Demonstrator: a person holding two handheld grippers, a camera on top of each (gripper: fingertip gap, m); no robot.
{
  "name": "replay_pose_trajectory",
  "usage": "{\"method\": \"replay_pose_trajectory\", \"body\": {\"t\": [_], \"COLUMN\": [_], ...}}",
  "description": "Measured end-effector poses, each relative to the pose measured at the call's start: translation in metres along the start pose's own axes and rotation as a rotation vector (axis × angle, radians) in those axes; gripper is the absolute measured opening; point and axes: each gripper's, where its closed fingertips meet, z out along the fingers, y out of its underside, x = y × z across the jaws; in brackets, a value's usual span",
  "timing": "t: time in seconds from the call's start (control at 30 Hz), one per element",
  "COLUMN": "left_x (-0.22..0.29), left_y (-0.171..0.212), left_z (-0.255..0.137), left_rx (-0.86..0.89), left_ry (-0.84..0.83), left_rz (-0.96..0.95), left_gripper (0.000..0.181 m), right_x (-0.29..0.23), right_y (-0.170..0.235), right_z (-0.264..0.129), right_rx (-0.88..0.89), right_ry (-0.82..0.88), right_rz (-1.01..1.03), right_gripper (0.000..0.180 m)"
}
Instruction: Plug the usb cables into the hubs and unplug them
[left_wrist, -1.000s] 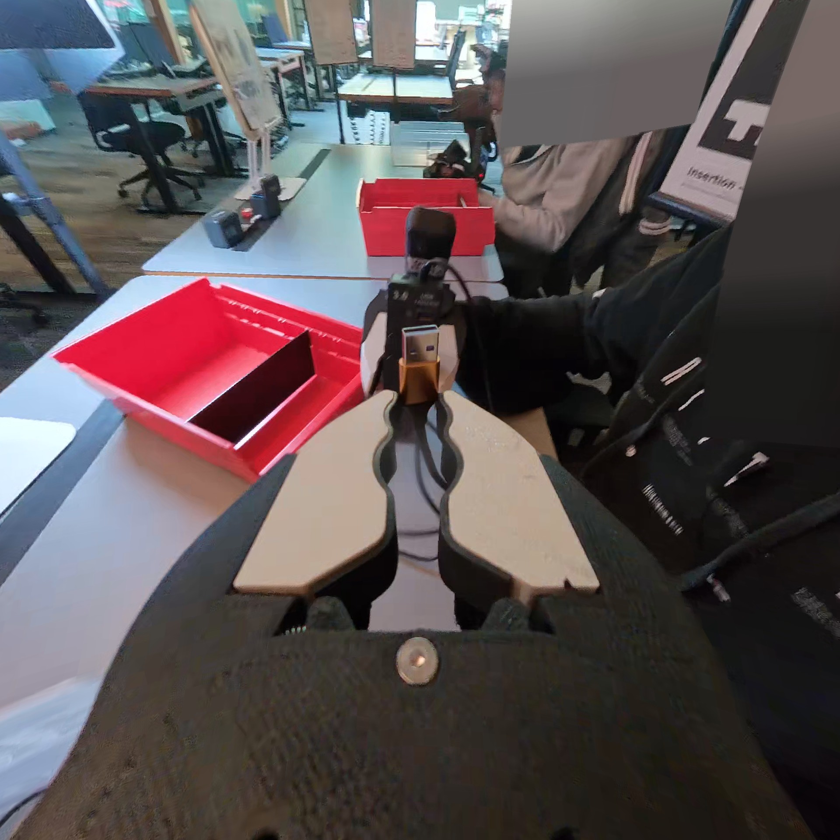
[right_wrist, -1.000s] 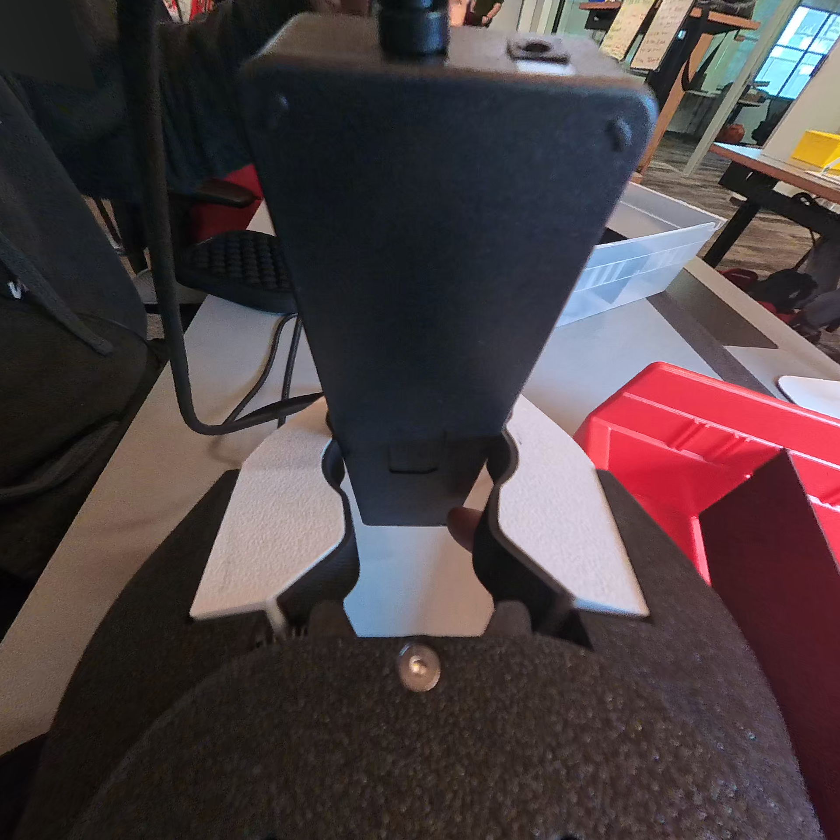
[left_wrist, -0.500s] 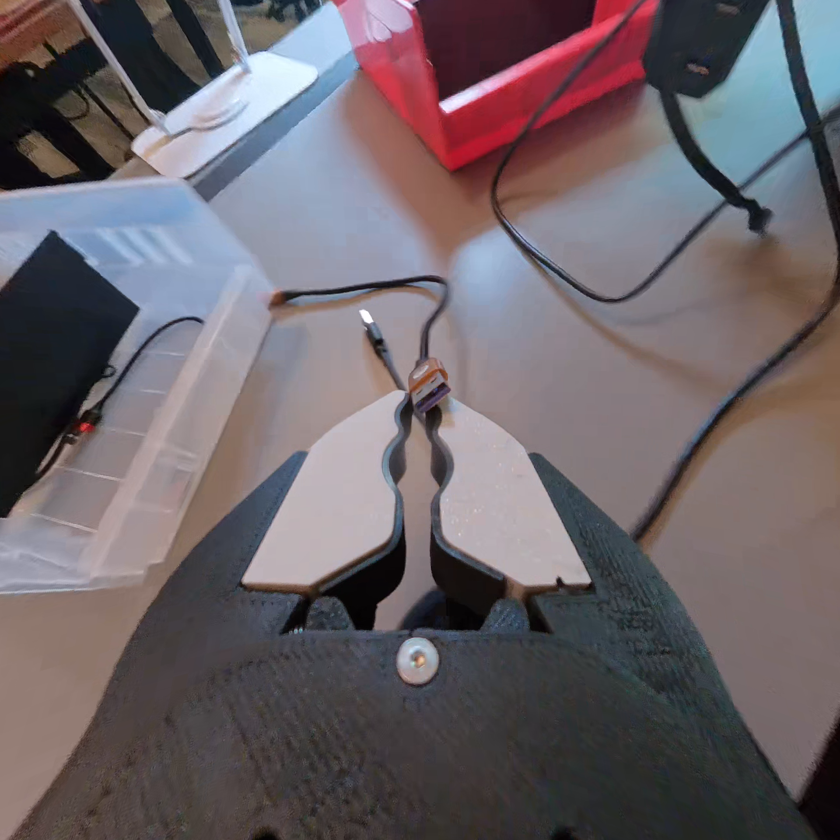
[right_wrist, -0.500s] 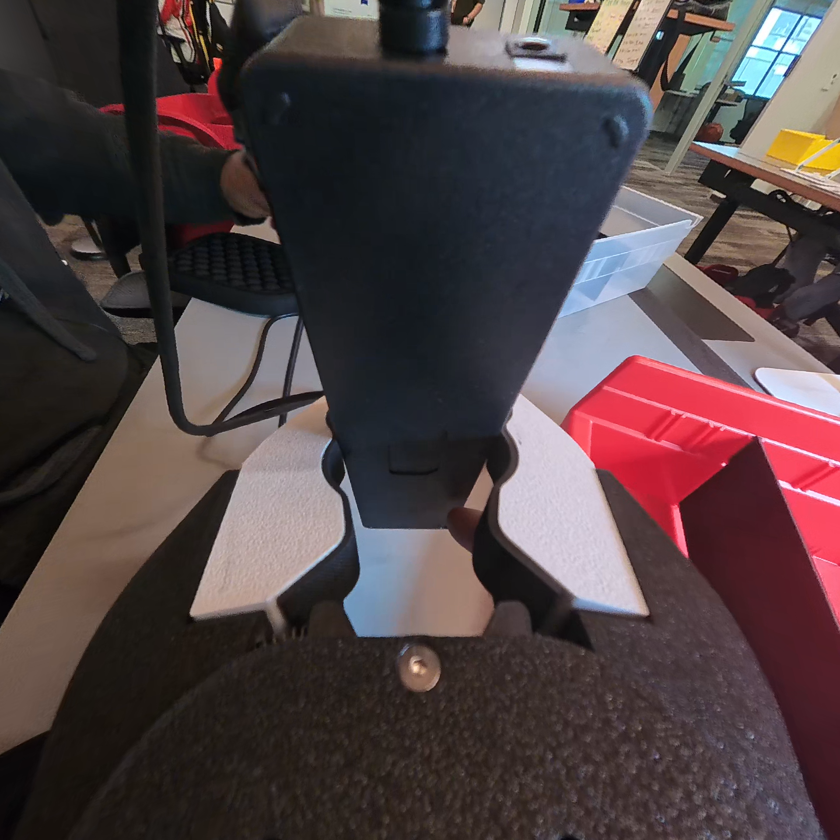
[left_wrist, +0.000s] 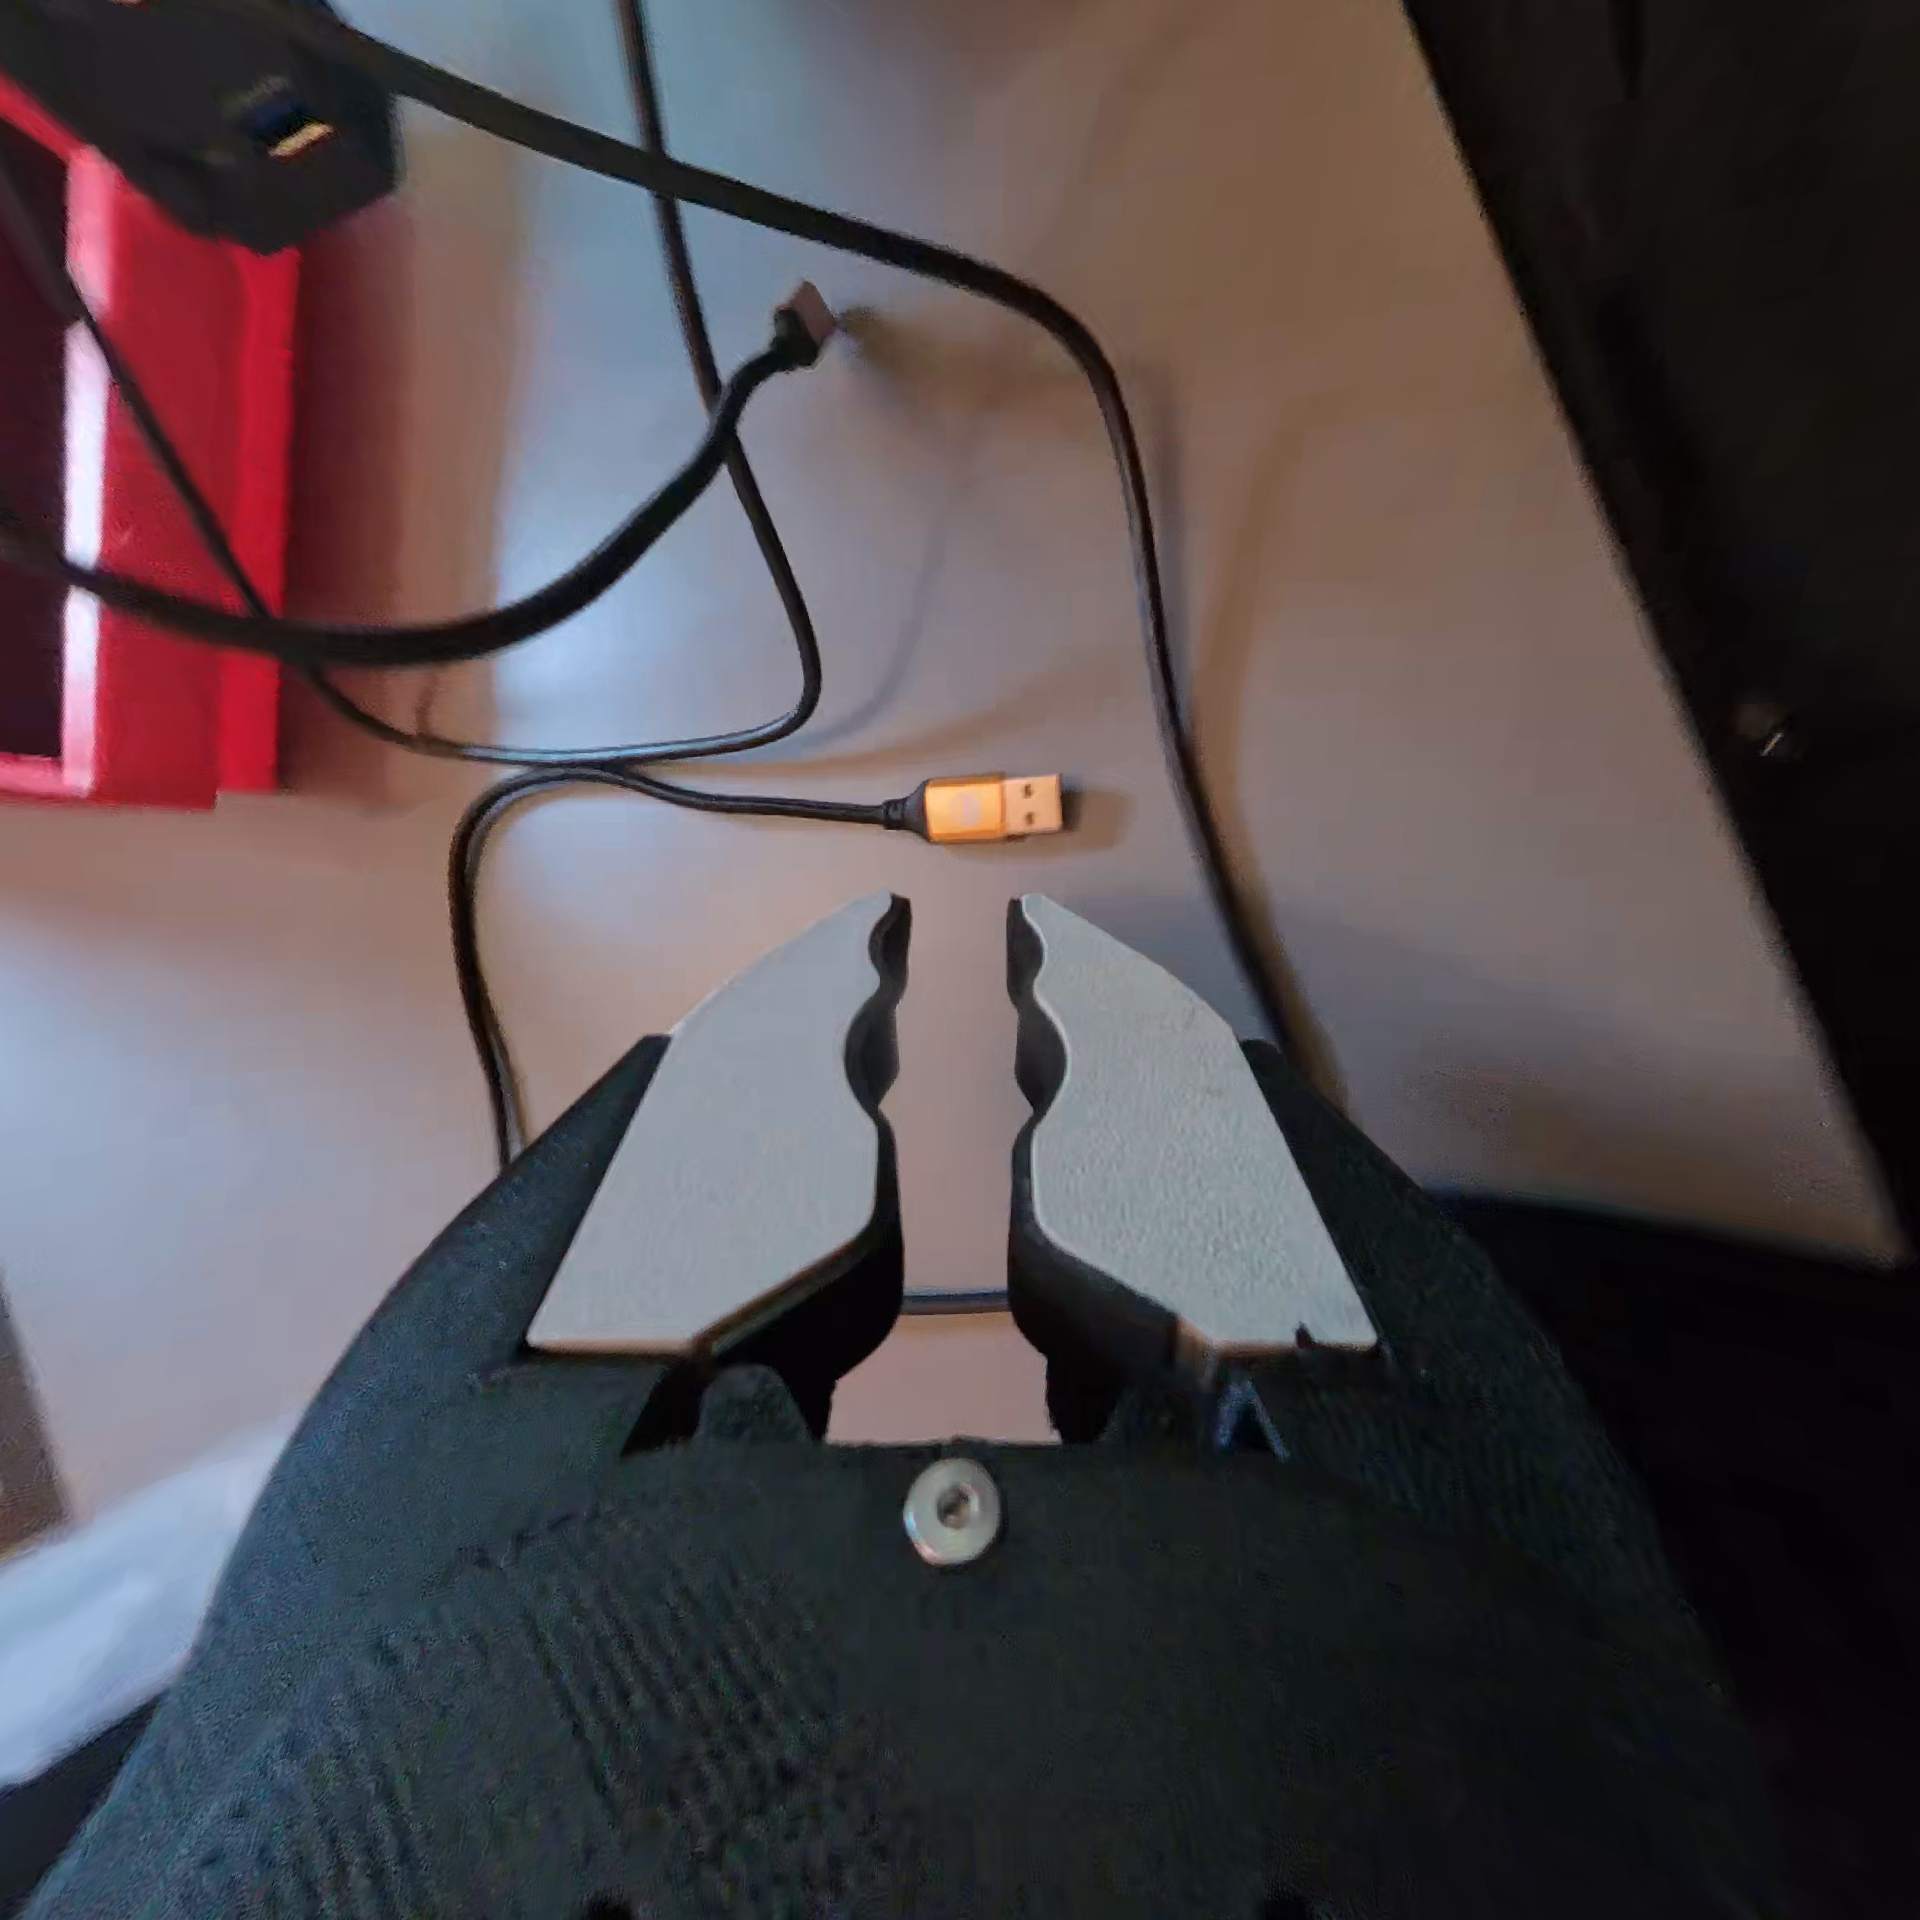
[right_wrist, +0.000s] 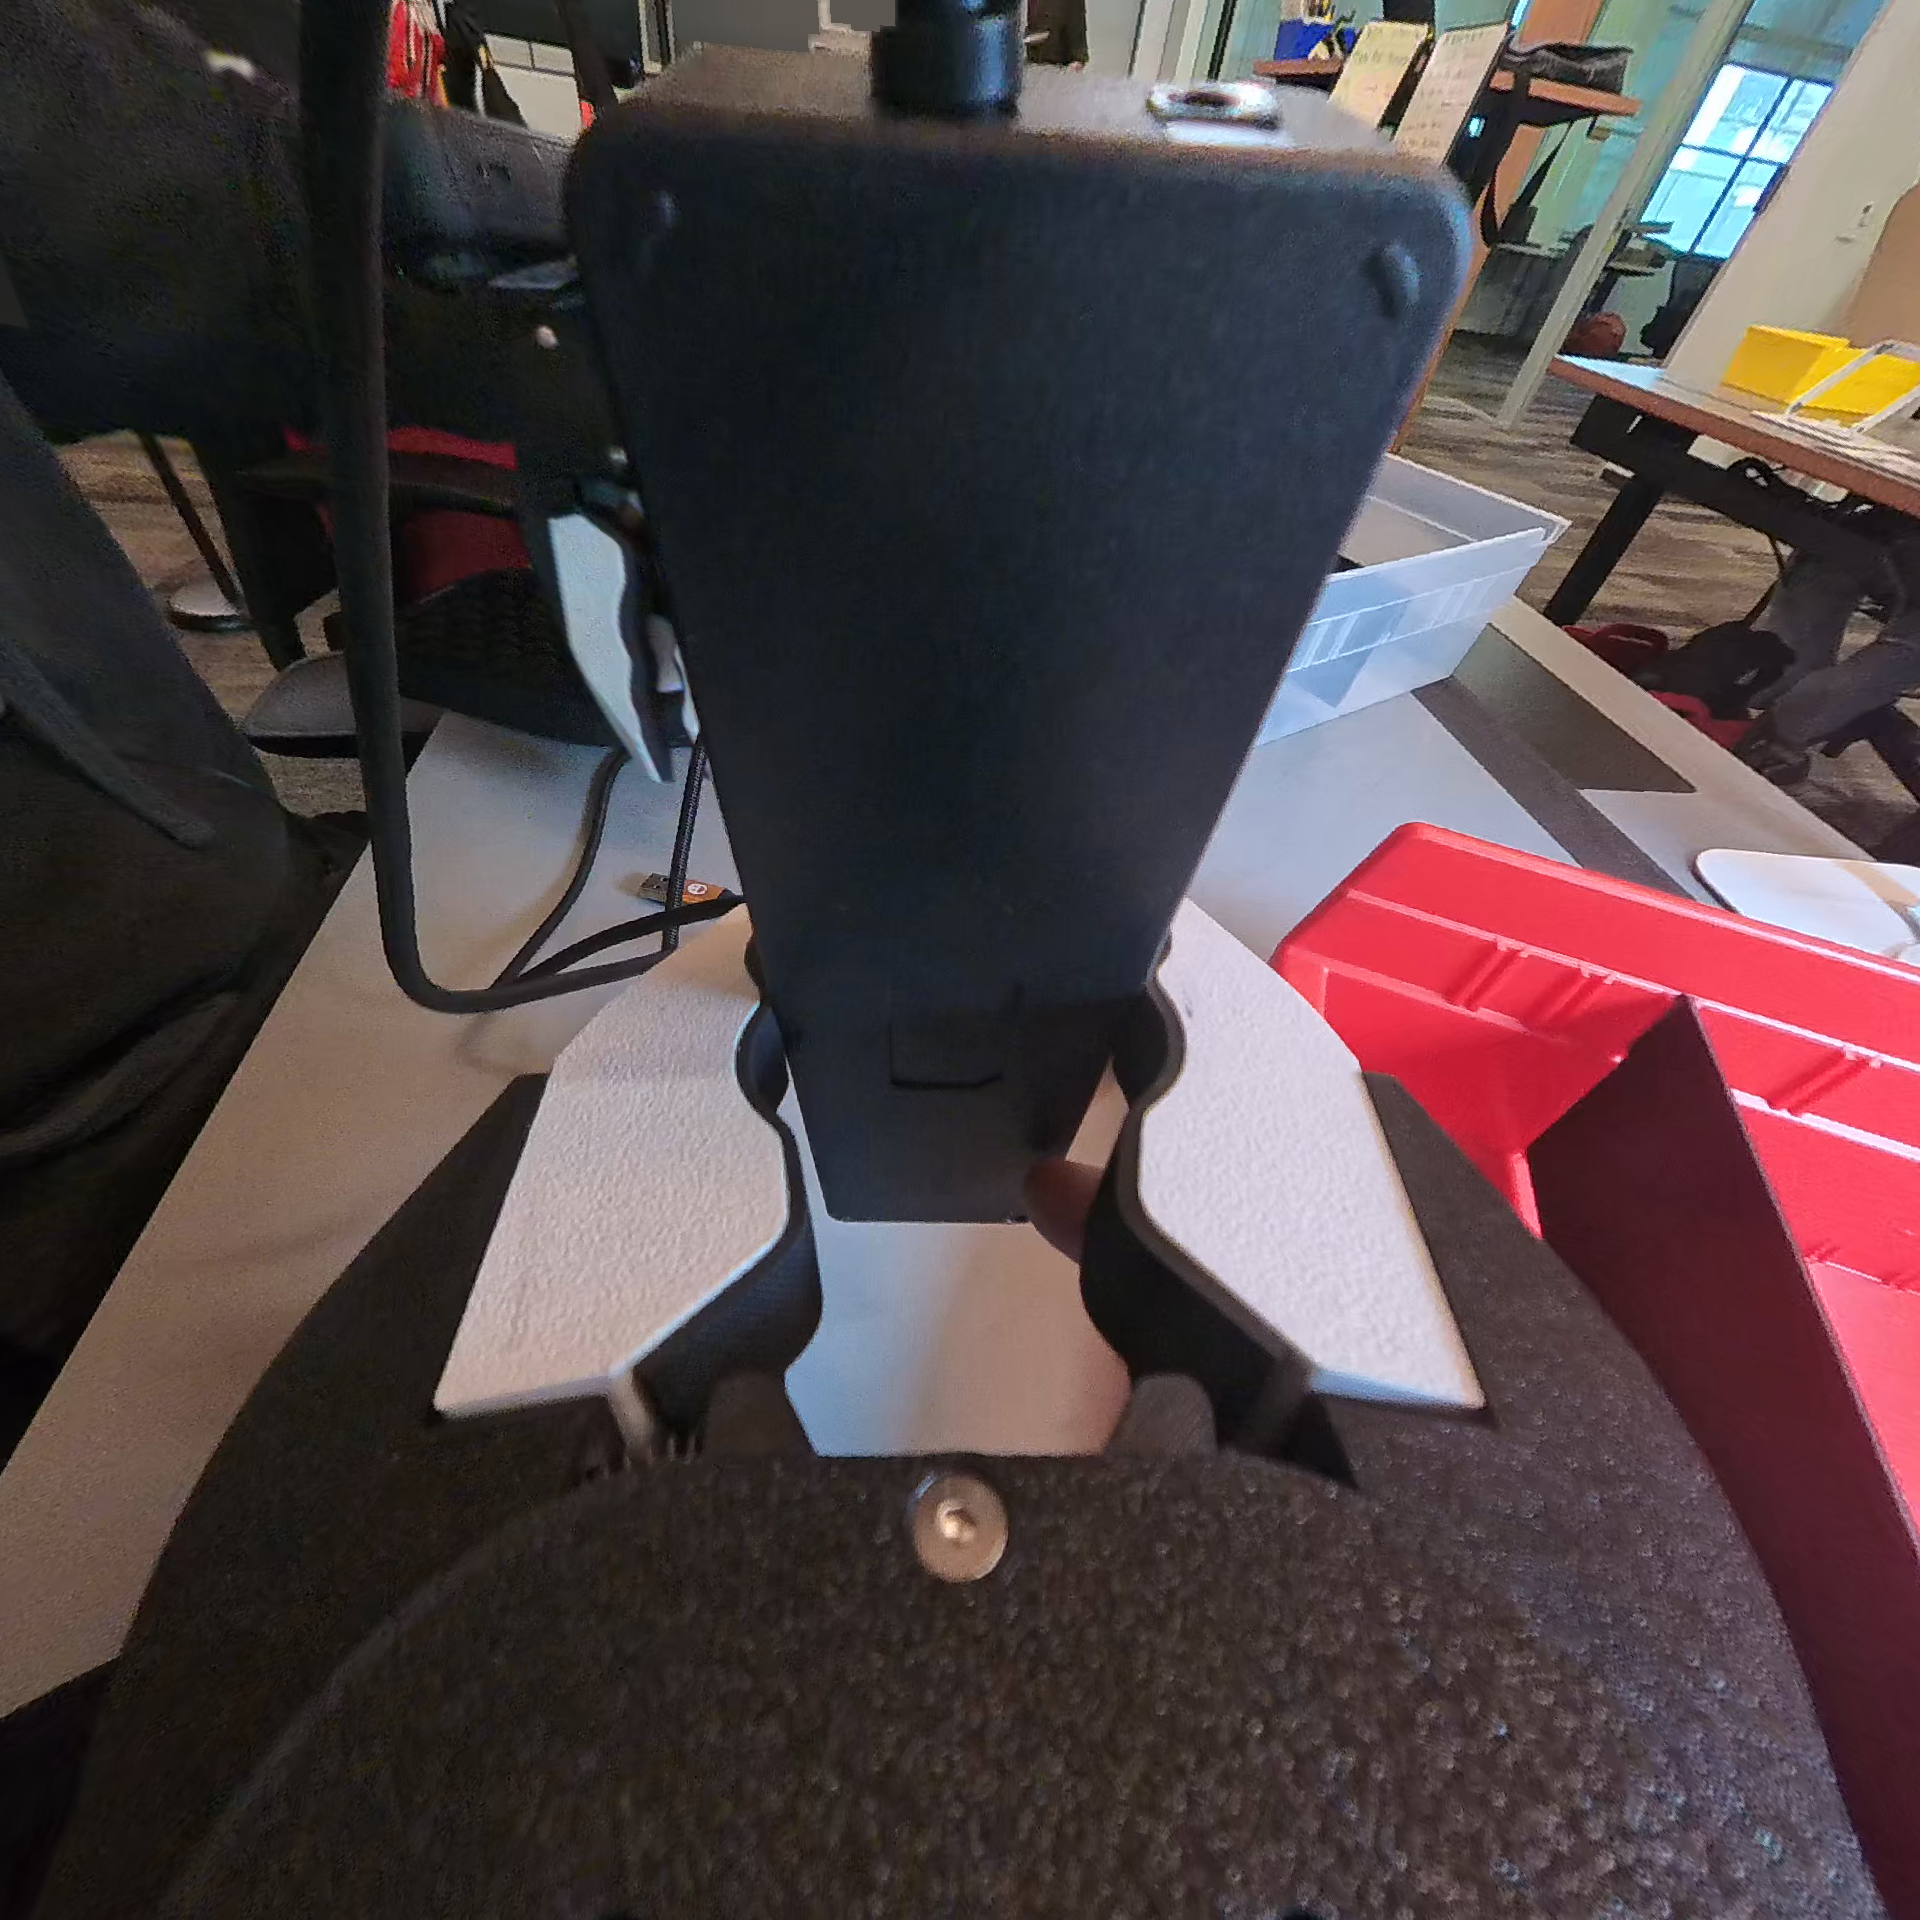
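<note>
The usb cable's orange plug (left_wrist: 982, 808) lies flat on the grey surface (left_wrist: 1351, 623), just ahead of the left gripper (left_wrist: 956, 914) and apart from it. Half a second ago that plug was pinched between the jaws; now they stand a little open with nothing between them, and the cable runs off to the left, loops back and passes under the gripper. A second small connector (left_wrist: 802, 317) lies farther out on a thicker black lead. The right gripper (right_wrist: 951, 1049) keeps its jaws closed on the narrow end of the black hub (right_wrist: 997, 540), much as before, held upright above the surface. In the left wrist view the hub shows only as a blurred dark corner at the top left, in front of the red bin (left_wrist: 187, 499). In the right wrist view the hub hides most of the scene; the left gripper's pale finger and the orange plug peek out at its left edge. The clear tray (right_wrist: 1434, 592) is partly cut off behind it.
</note>
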Motion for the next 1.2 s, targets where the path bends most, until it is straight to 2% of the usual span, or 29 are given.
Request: {"method": "replay_pose_trajectory", "body": {"t": [0.23, 0.47, 0.53, 0.6, 0.73, 0.9, 1.03, 1.2], "left_x": [-0.015, -0.01, -0.006, -0.001, 0.006, -0.005, -0.051, -0.091], "left_y": [0.006, 0.007, 0.003, 0.005, -0.001, -0.012, -0.019, -0.004], "left_z": [0.03, 0.045, 0.047, 0.045, 0.046, 0.034, -0.015, -0.114], "left_rx": [-0.189, -0.163, -0.138, -0.147, -0.112, -0.014, 0.18, 0.278], "left_ry": [0.245, 0.428, 0.469, 0.524, 0.563, 0.489, 0.257, -0.146], "left_rz": [0.567, 0.755, 0.755, 0.752, 0.569, 0.087, -0.308, -0.541], "left_gripper": [0.028, 0.032, 0.029, 0.018, 0.017, 0.016, 0.016, 0.016], "right_x": [0.006, 0.01, 0.011, 0.011, 0.012, 0.014, 0.013, 0.009], "right_y": [0.006, 0.01, 0.009, 0.01, 0.011, 0.007, 0.003, 0.0], "right_z": [-0.003, -0.008, -0.009, -0.01, -0.011, -0.015, -0.019, -0.014], "right_rx": [-0.009, -0.009, 0.001, 0.007, 0.001, 0.024, 0.038, 0.041], "right_ry": [0.014, 0.018, 0.018, 0.017, 0.022, 0.036, 0.028, 0.001], "right_rz": [0.025, 0.044, 0.052, 0.062, 0.061, 0.062, 0.057, 0.054], "right_gripper": [0.063, 0.063, 0.063, 0.063, 0.063, 0.063, 0.062, 0.063]}}
